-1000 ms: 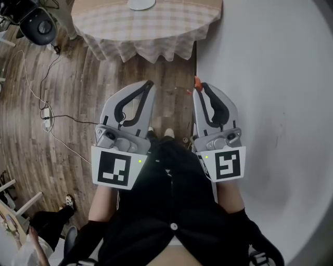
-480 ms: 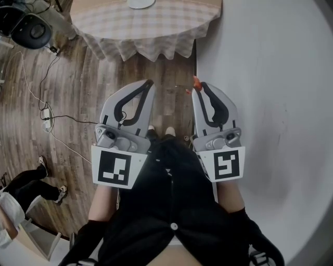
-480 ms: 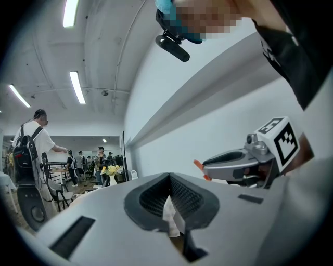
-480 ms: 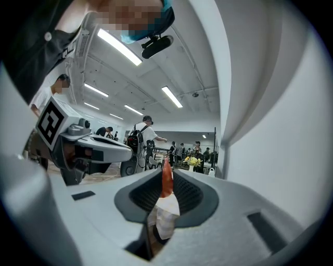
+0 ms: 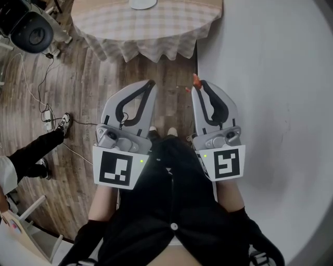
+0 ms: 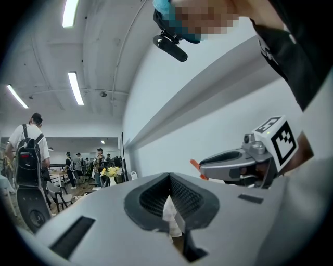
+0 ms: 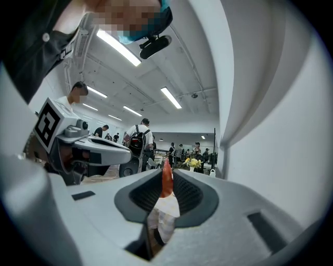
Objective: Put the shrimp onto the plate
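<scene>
1. Plain white wall (image 5: 270, 78): fills the right side of the head view and meets the floor along a straight edge
2. Brown wood-plank floor (image 5: 78, 78): covers the left side; a bystander's dark-trousered leg (image 5: 34, 148) enters from the left edge
3. Round table under a pale checked cloth (image 5: 145, 31): stands at the top of the head view, ahead of both tools
4. Person in black clothing (image 5: 166, 208): seen from above, one tool in each hand
5. Grey plastic left gripper (image 5: 150, 83) (image 6: 169, 179) with a black-and-white marker cube: jaws pressed together, tips meeting, nothing gripped between them
6. Grey plastic right gripper (image 5: 197, 85) (image 7: 165, 174) with a matching cube: level with the left gripper, just beside the wall's edge, jaws clamped on the shrimp
7. White plate (image 5: 141, 3): only its near rim shows, on the table at the top edge
8. Small orange shrimp (image 5: 196, 80) (image 7: 166, 179): pinched at the right gripper's tips, one end poking out beyond them, held above the floor and well apart from the plate
</scene>
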### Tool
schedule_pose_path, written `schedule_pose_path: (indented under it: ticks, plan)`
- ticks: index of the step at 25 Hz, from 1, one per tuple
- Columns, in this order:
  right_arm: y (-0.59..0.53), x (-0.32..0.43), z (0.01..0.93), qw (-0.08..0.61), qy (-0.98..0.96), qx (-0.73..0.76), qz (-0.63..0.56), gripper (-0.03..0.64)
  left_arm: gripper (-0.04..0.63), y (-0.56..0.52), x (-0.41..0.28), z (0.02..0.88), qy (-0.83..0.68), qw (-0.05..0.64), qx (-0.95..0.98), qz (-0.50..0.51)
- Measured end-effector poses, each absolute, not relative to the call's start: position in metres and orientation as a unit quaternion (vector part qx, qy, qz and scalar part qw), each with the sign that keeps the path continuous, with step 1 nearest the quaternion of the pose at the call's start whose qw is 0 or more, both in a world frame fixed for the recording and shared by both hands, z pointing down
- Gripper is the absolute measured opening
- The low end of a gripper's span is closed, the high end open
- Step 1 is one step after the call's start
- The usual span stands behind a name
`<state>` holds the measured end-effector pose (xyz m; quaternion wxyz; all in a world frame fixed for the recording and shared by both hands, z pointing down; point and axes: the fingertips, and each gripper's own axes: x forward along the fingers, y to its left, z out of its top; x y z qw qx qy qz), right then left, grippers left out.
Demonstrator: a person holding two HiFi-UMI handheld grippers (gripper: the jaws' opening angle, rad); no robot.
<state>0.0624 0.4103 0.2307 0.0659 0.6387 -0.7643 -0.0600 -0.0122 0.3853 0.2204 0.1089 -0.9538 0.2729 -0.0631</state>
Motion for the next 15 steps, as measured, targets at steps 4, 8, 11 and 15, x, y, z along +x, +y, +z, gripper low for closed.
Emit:
schedule_pose_path:
  ticks: [4,8,11,15]
  plan:
    - [0.406,0.049,0.228,0.071,-0.767,0.634,-0.065,0.048,0.002,0.381,-0.024,0.216,0.274,0.111,-0.953,-0.059]
    - [0.402,0.041,0.227,0.073,-0.764,0.638,-0.065,0.048,0.002,0.378,-0.034,0.214,0.270,0.114,-0.954,-0.059]
    - [0.401,0.038,0.228,0.073,-0.761,0.642,-0.066,0.048,0.002,0.375,-0.037,0.215,0.266,0.115,-0.955,-0.058]
    - [0.400,0.030,0.228,0.078,-0.754,0.648,-0.074,0.048,0.002,0.374,-0.043,0.216,0.259,0.117,-0.957,-0.053]
